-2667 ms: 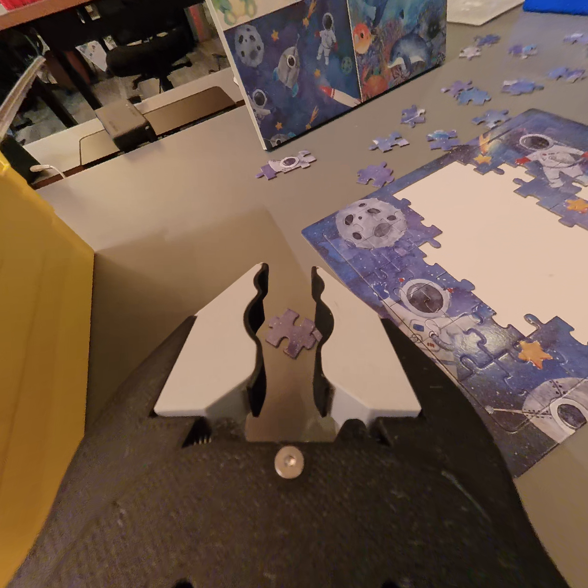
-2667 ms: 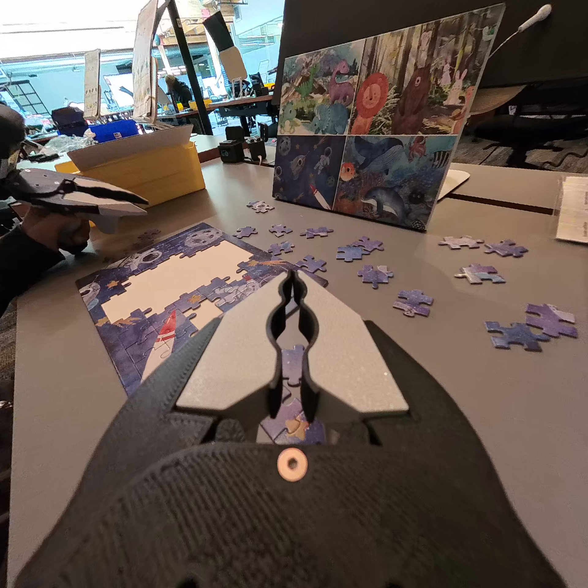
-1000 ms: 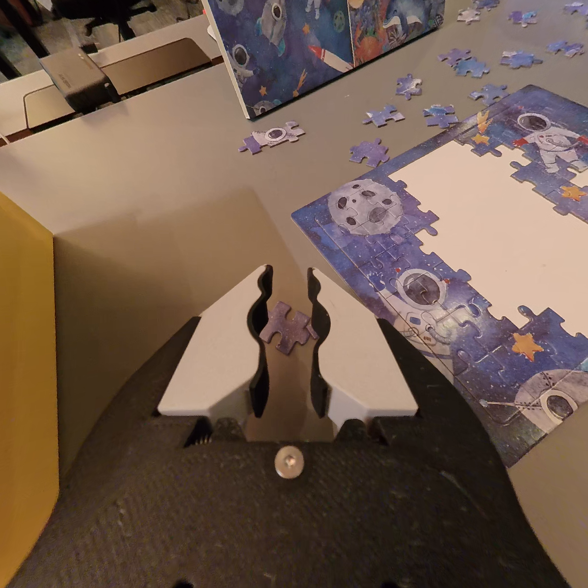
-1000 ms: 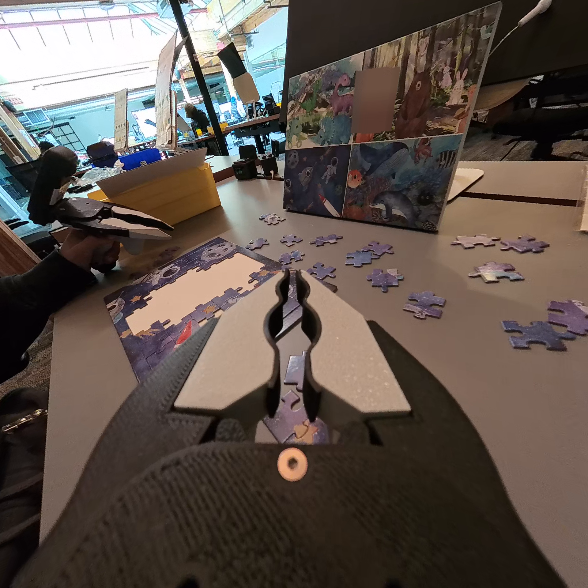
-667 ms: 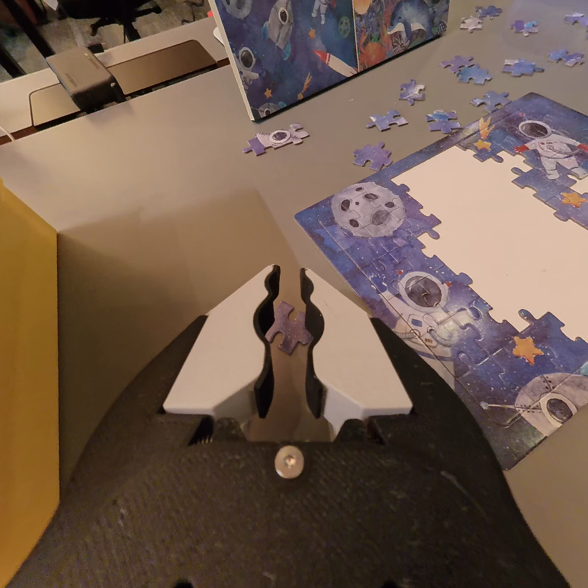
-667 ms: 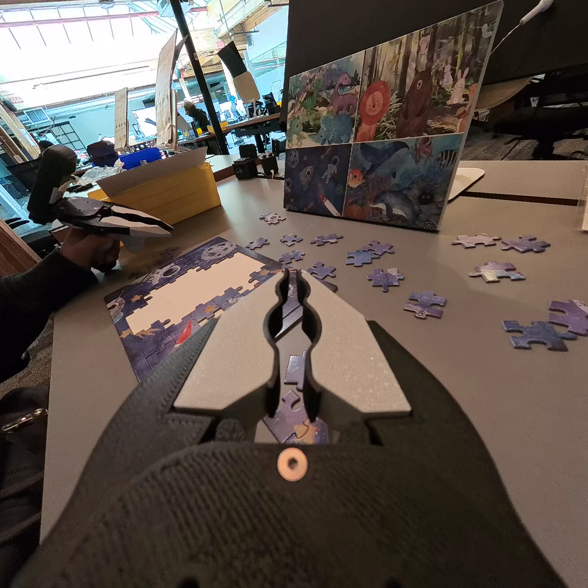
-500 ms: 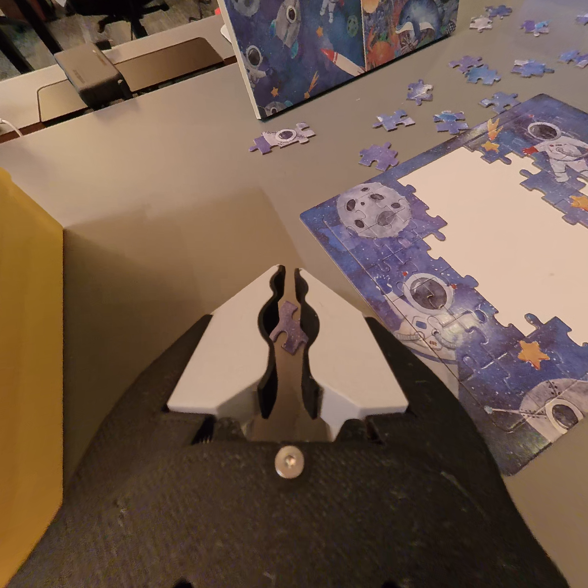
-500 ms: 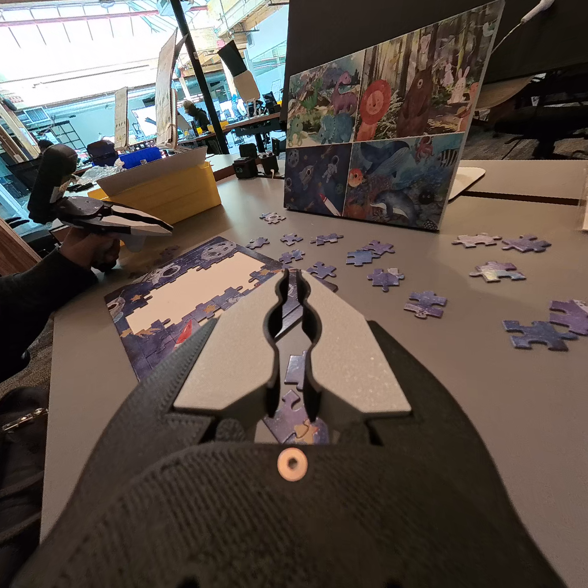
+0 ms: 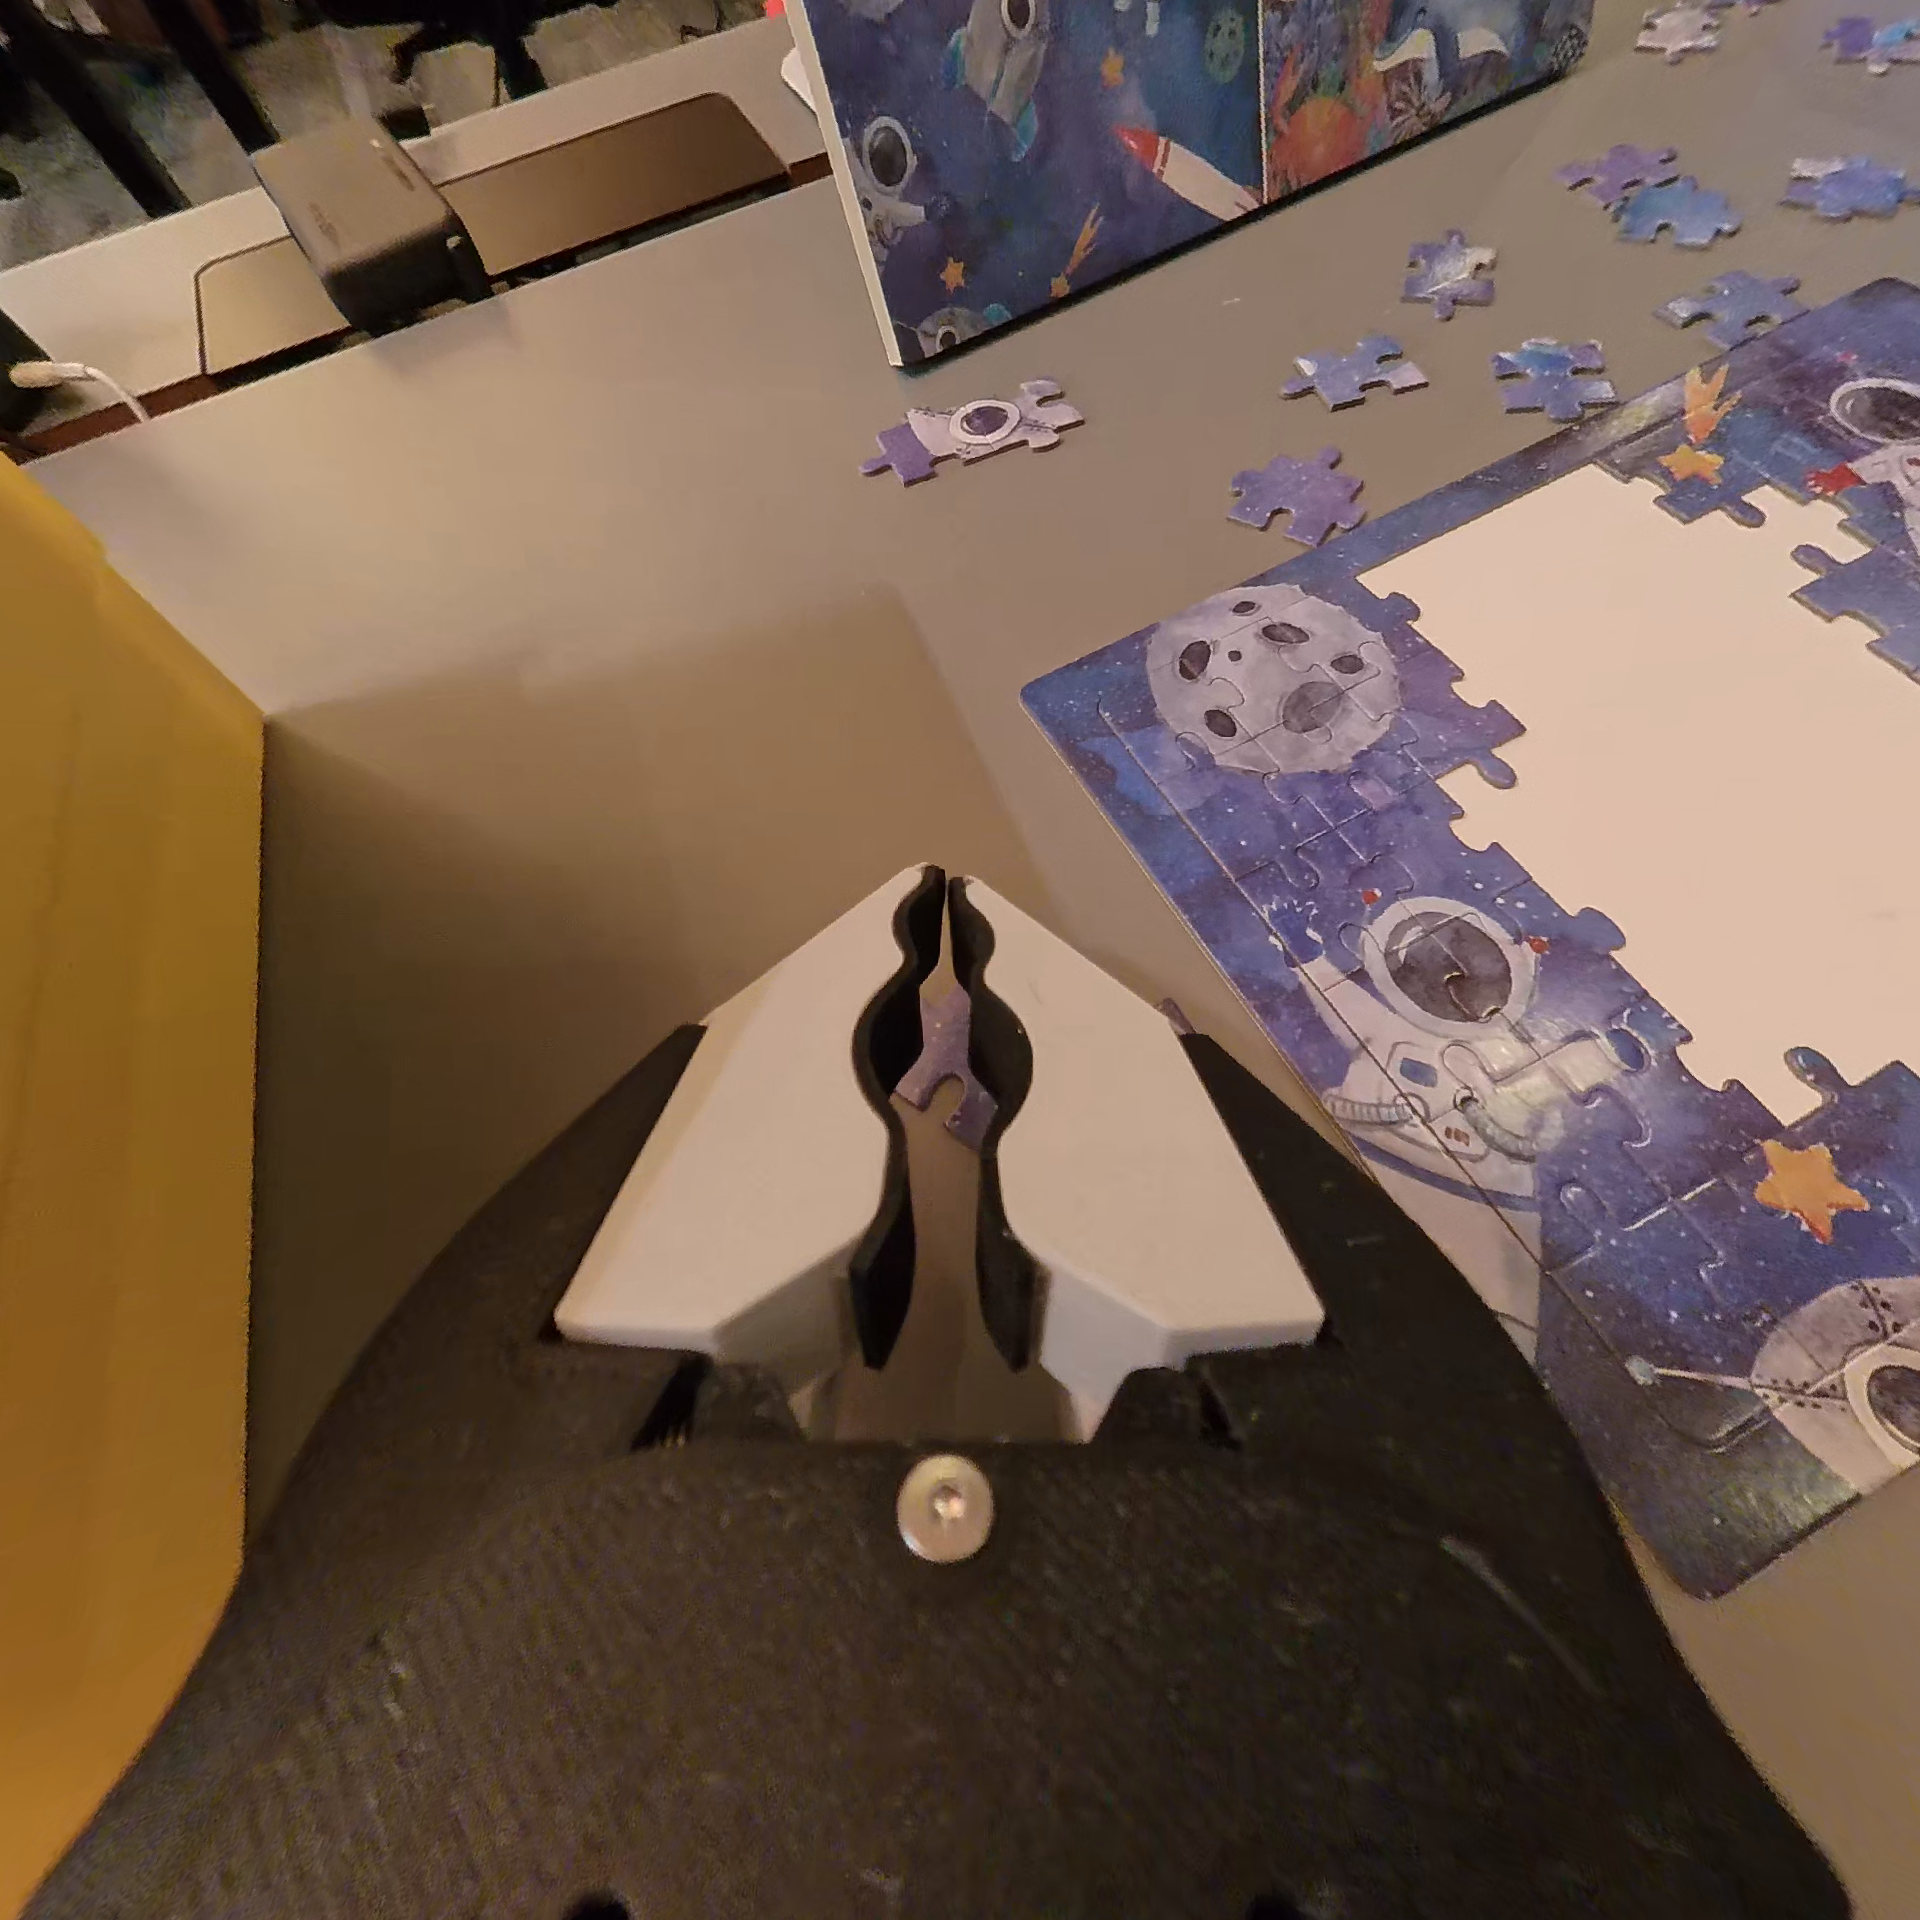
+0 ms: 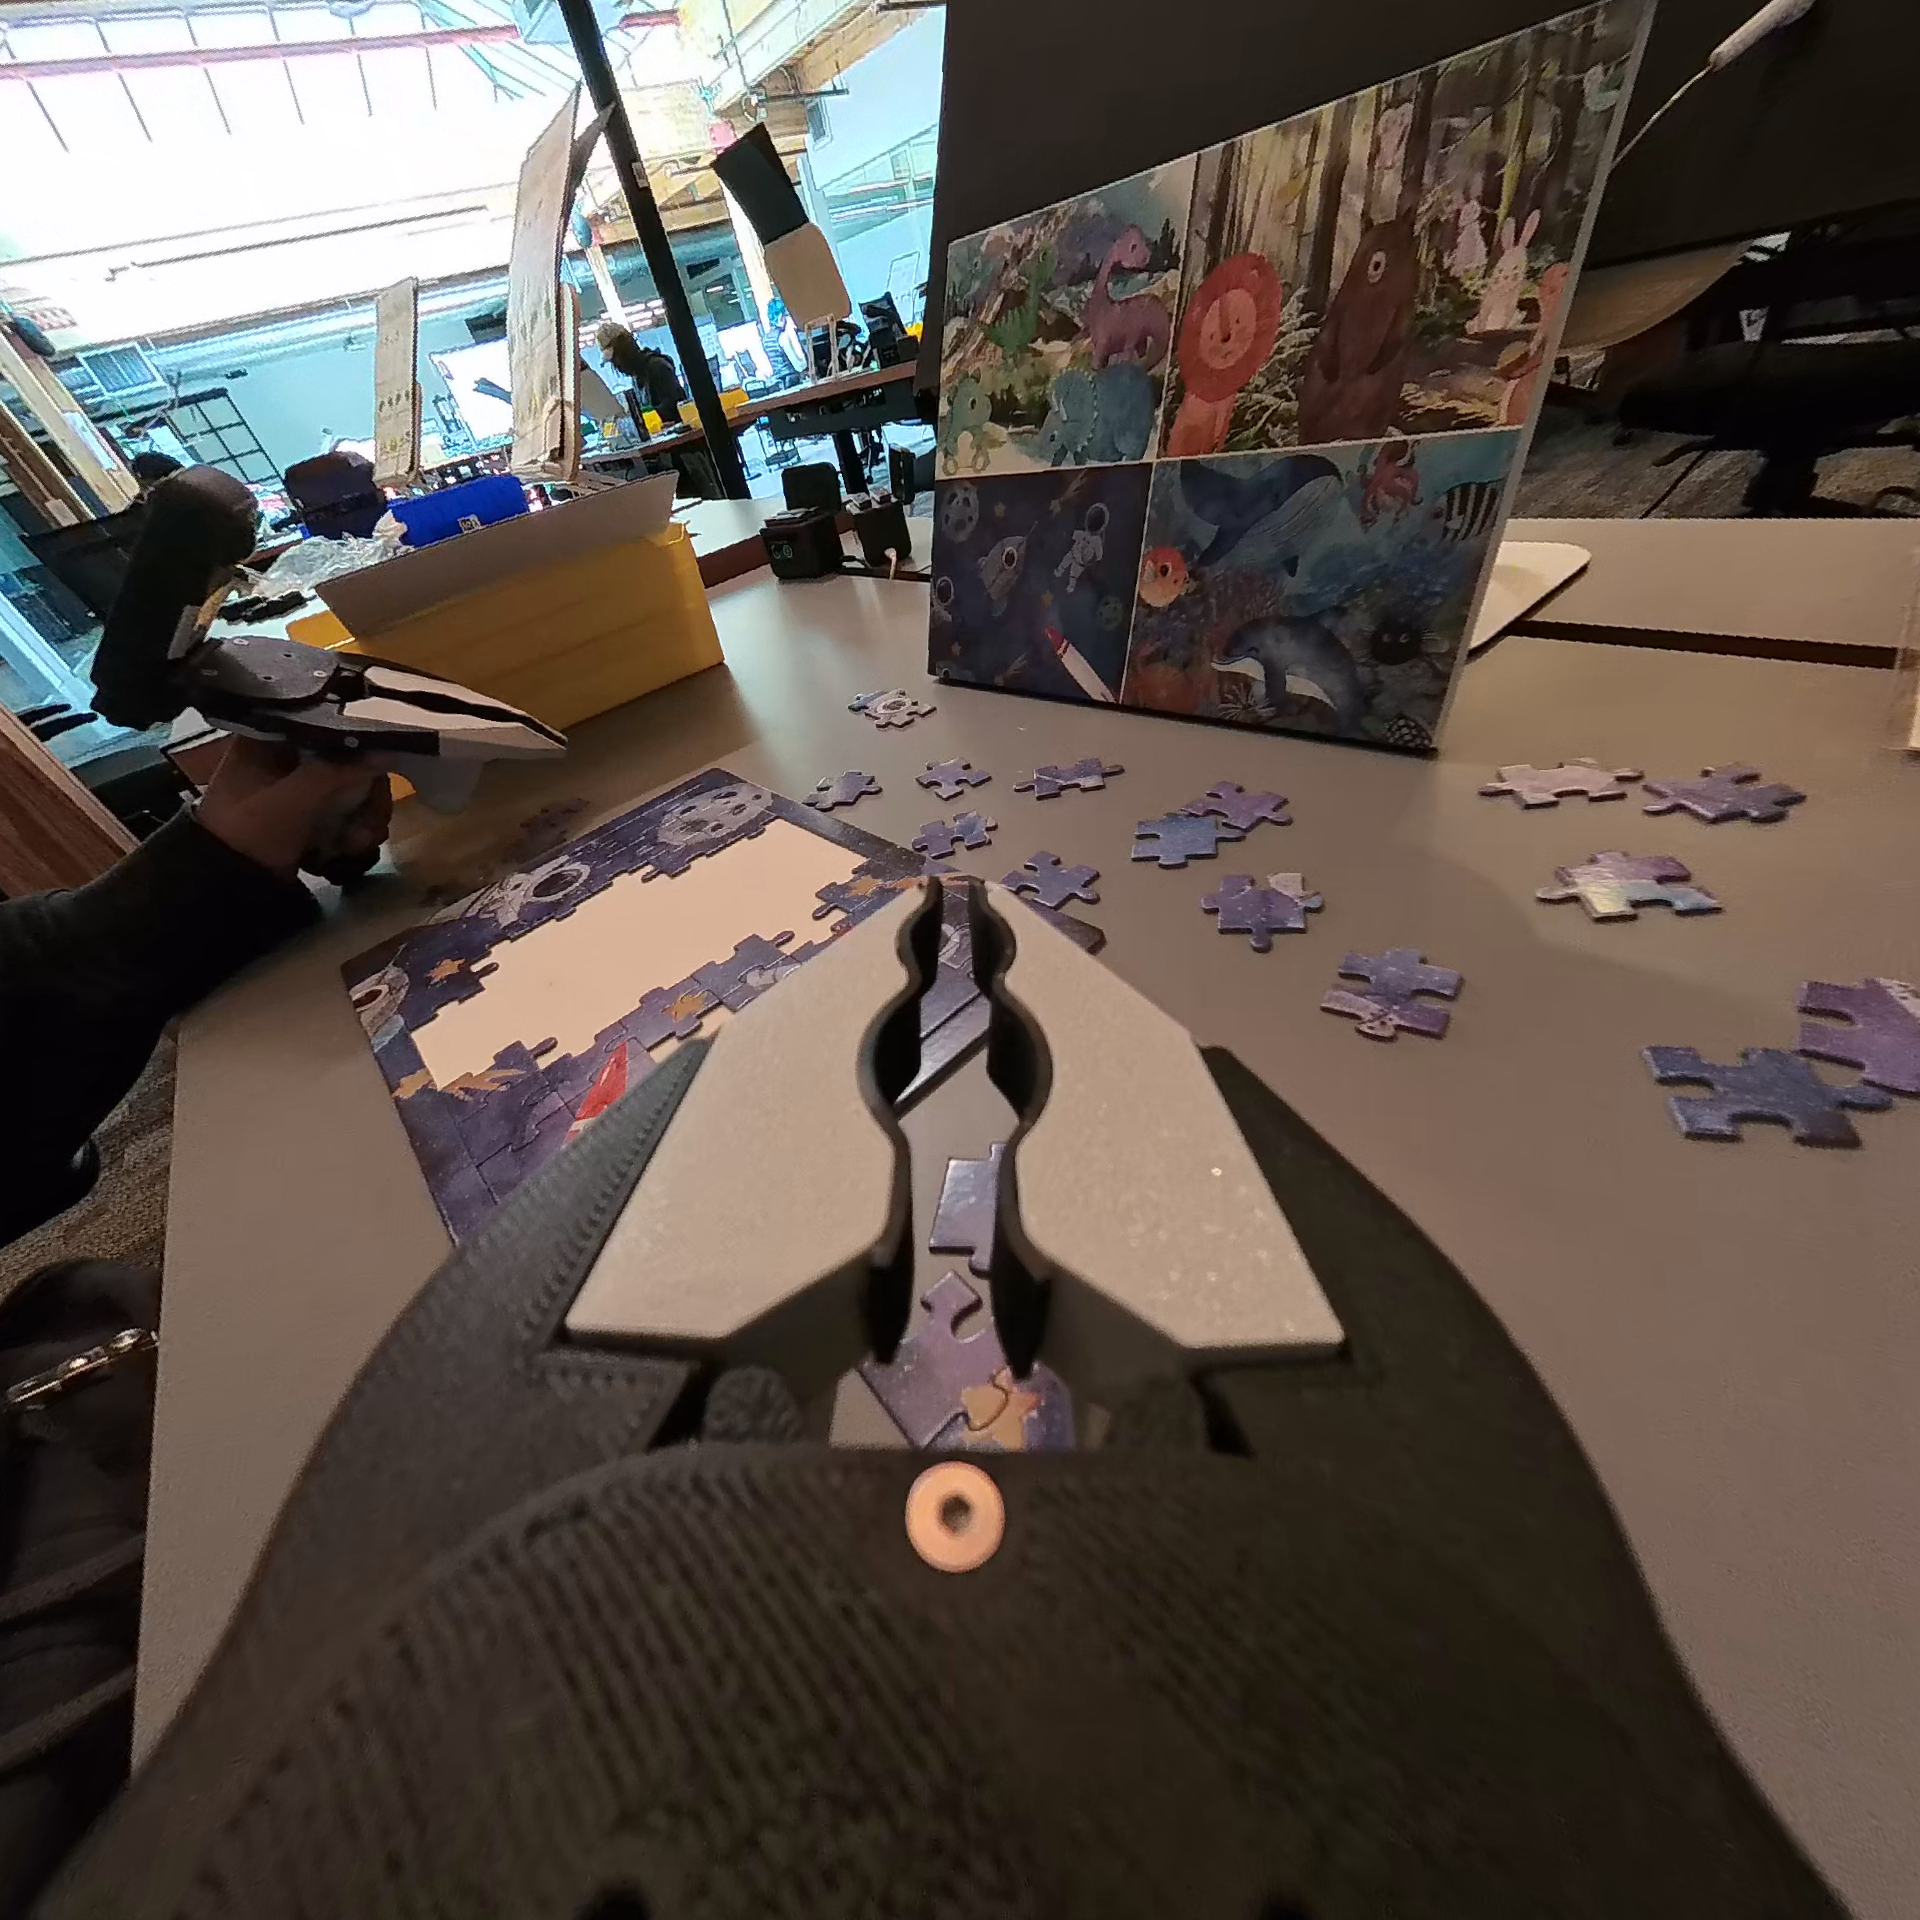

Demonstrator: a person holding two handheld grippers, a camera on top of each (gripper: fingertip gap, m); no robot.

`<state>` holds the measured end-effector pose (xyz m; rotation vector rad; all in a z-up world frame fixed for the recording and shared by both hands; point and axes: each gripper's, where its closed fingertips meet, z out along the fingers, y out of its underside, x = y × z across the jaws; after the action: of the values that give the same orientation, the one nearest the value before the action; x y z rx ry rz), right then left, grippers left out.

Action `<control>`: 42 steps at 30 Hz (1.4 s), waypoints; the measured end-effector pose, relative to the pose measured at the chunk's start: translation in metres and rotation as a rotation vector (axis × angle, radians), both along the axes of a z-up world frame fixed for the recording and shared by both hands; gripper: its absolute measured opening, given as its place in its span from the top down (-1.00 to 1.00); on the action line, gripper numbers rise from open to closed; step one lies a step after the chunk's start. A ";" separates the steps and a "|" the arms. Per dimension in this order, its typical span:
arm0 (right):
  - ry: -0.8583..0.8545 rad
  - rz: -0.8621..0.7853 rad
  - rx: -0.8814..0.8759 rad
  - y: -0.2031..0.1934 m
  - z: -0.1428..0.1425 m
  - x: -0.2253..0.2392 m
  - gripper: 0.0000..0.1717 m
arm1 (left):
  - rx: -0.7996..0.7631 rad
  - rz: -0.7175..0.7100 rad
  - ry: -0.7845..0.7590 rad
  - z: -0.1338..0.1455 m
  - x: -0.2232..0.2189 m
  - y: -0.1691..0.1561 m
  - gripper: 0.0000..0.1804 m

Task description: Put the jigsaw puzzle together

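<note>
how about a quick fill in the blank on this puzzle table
1. The box beside the left gripper is ___.
2. The unfilled middle of the puzzle is ___.
3. The upright picture box behind the loose pieces shows ___ scenes.

Missing words: yellow; white; four.

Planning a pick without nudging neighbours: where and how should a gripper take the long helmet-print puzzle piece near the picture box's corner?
Likely across its narrow middle, from straight above. The long helmet-print puzzle piece lies flat on the grey table, its long axis roughly left to right in the left wrist view, so one finger meets each long edge. The picture box stands behind it, apart.
</note>
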<state>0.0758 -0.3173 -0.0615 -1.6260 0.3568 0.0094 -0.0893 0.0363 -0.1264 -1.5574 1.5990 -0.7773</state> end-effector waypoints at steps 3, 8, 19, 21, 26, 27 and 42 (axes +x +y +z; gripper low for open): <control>0.000 0.001 -0.001 0.000 0.000 0.000 0.96 | 0.013 -0.006 0.014 -0.002 0.000 -0.001 1.00; 0.000 0.002 -0.003 0.000 0.000 0.000 0.96 | 0.045 -0.012 0.029 -0.004 0.001 -0.003 1.00; 0.000 0.004 -0.006 0.001 -0.001 0.000 0.96 | 0.050 -0.014 0.040 -0.006 0.001 -0.003 0.98; -0.001 0.004 -0.006 0.001 -0.001 0.000 0.96 | 0.052 -0.013 0.040 -0.006 0.001 -0.003 0.98; -0.001 0.004 -0.007 0.001 -0.001 0.000 0.96 | 0.056 -0.015 0.031 -0.005 0.001 -0.004 1.00; -0.001 0.004 -0.007 0.001 -0.001 0.000 0.96 | 0.062 -0.017 0.024 -0.003 0.001 -0.004 1.00; -0.001 0.005 -0.009 0.001 -0.001 0.000 0.95 | 0.106 0.021 -0.013 0.003 -0.002 0.004 1.00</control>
<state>0.0754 -0.3162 -0.0626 -1.6355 0.3527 0.0104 -0.0913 0.0401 -0.1236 -1.4883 1.5863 -0.6792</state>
